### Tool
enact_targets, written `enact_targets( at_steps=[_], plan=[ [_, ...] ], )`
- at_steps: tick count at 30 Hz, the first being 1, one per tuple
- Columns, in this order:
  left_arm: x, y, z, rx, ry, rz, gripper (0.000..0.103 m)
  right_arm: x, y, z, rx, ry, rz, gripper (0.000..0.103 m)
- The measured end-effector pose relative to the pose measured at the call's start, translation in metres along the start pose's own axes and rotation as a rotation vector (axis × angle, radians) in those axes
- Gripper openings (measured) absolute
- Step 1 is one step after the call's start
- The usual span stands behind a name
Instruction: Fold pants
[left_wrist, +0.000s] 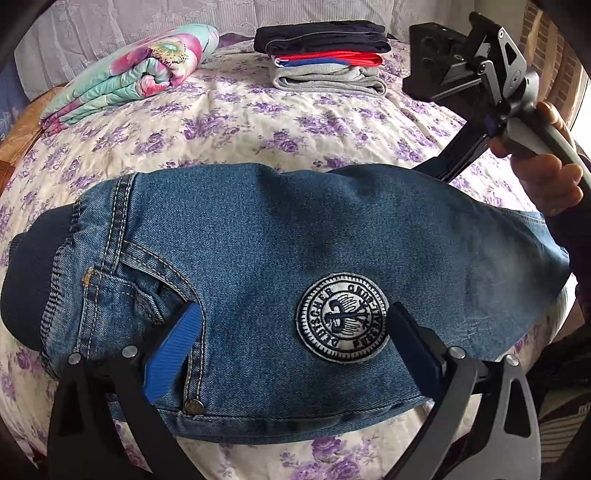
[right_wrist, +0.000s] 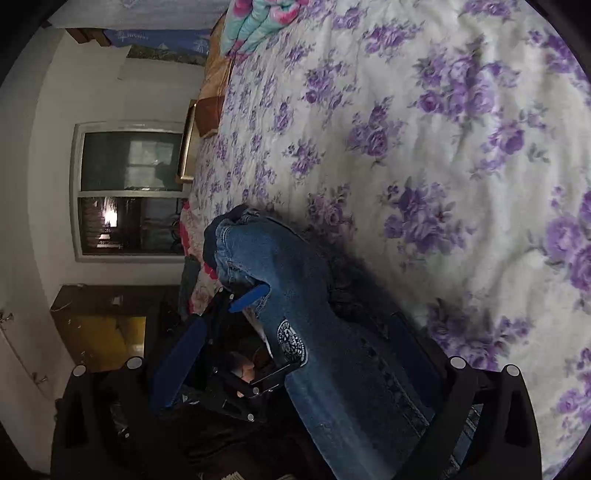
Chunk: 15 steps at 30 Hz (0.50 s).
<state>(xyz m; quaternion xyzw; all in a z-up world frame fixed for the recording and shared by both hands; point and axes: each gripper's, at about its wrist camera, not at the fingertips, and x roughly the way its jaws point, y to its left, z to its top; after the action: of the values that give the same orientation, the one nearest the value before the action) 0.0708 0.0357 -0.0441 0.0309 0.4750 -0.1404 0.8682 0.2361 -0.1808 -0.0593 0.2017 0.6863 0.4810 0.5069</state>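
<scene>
The folded blue jeans with a round black-and-white patch lie across the flowered bedspread. My left gripper is open, its blue-padded fingers spread over the near edge of the jeans, one by the pocket, one right of the patch. My right gripper is open and straddles the jeans' right end; the view is rolled sideways. In the left wrist view the right gripper's body reaches down behind the jeans at the right, its fingertips hidden.
A stack of folded clothes sits at the back of the bed. A rolled floral quilt lies at the back left. A window and a dark cabinet stand beyond the bed's edge.
</scene>
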Motion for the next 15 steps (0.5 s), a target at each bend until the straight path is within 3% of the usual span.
enact_targets(
  at_steps=[3,8,10,13,15],
  plan=[
    [0.004,-0.005,-0.003,0.027,0.006,0.024,0.098,0.017,0.003,0.001,-0.028,0.087,0.002,0.1],
    [0.005,-0.003,0.0,0.013,0.015,0.011,0.098,0.039,0.009,0.005,-0.048,0.144,0.108,0.1],
    [0.006,-0.003,0.001,0.01,0.02,0.012,0.098,0.044,0.008,0.007,-0.033,0.112,0.119,0.1],
    [0.006,-0.001,0.001,-0.001,0.02,0.005,0.098,0.025,0.002,0.003,-0.022,-0.057,0.16,0.098],
    [0.005,0.001,0.0,-0.013,0.016,-0.007,0.098,0.011,-0.006,-0.001,0.003,-0.129,0.203,0.081]
  ],
)
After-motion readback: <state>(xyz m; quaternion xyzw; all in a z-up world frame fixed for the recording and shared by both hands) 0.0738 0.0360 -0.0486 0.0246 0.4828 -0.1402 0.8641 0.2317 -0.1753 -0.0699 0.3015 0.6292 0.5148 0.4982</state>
